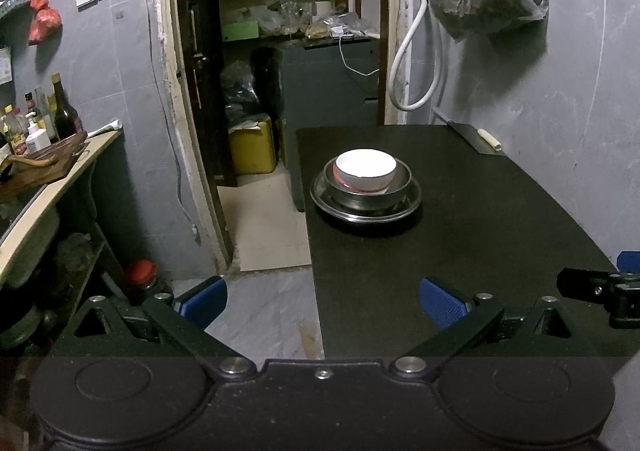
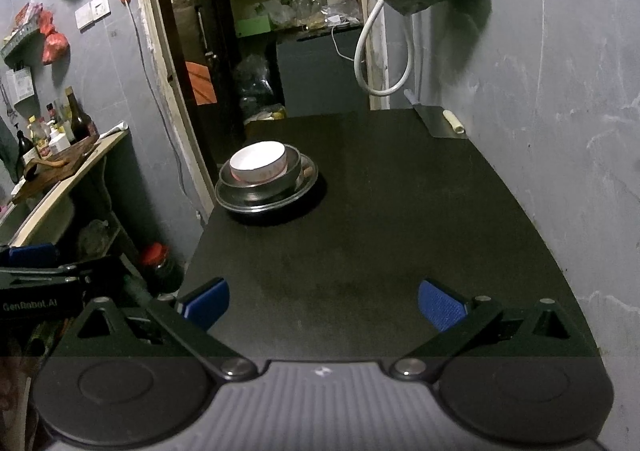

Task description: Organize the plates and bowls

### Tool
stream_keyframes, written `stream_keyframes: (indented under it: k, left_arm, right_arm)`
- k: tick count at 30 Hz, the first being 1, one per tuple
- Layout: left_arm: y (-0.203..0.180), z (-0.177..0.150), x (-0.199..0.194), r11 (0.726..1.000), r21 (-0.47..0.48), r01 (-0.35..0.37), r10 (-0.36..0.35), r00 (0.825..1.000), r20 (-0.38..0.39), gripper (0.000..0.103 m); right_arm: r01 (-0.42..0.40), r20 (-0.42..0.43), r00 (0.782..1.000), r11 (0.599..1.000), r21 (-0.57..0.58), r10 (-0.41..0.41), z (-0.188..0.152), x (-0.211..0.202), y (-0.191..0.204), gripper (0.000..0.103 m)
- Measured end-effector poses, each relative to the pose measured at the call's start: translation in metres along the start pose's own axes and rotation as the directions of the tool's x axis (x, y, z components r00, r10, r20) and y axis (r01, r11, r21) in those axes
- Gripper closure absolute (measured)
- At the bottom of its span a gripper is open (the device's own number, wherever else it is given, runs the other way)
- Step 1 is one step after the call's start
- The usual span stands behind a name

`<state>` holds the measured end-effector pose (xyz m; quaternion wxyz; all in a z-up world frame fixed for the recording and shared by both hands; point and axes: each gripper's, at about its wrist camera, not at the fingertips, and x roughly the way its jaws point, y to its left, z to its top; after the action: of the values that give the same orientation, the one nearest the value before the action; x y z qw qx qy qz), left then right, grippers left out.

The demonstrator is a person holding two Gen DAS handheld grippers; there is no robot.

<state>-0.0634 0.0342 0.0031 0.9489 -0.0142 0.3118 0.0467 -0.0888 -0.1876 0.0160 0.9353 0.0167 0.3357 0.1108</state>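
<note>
A nested stack sits on the black table (image 1: 460, 251), a little above the centre of the left wrist view and in the left-centre of the right wrist view: a white ceramic bowl (image 1: 366, 170) rests inside a steel bowl (image 1: 367, 195), which stands on a steel plate (image 1: 366, 211). The left gripper (image 1: 322, 301) hangs at the bottom of its frame with its blue pads spread wide and nothing between them, partly over the table's near-left edge and the tiled floor. The right gripper (image 2: 323, 303) is likewise wide apart and empty, over the bare near end of the table — both well short of the stack. The ceramic bowl is probably the fragile piece: rigid, glazed and likely slick, so it seems best taken by its rim, one pad inside and one outside the wall. The steel bowl and plate look light, stiff and hard to damage, though polished metal may slip in the pads; the plate's low flared lip offers little to pinch and may want a hold at its edge. Lifting the whole stack by the plate alone would risk the bowls sliding. At the table's far right corner a cleaver (image 1: 474, 137) lies against the wall, well away from the dishes.
</note>
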Motion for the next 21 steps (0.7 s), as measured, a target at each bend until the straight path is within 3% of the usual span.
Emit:
stream_keyframes:
  k: [21]
  left_arm:
    - [-0.007,-0.012,-0.005,1.000,0.005,-0.028,0.028,0.999,-0.018,0.001]
  right_arm:
    - [-0.007,-0.026,1.000,1.000,-0.007,0.007,-0.011,-0.005,-0.009,0.000]
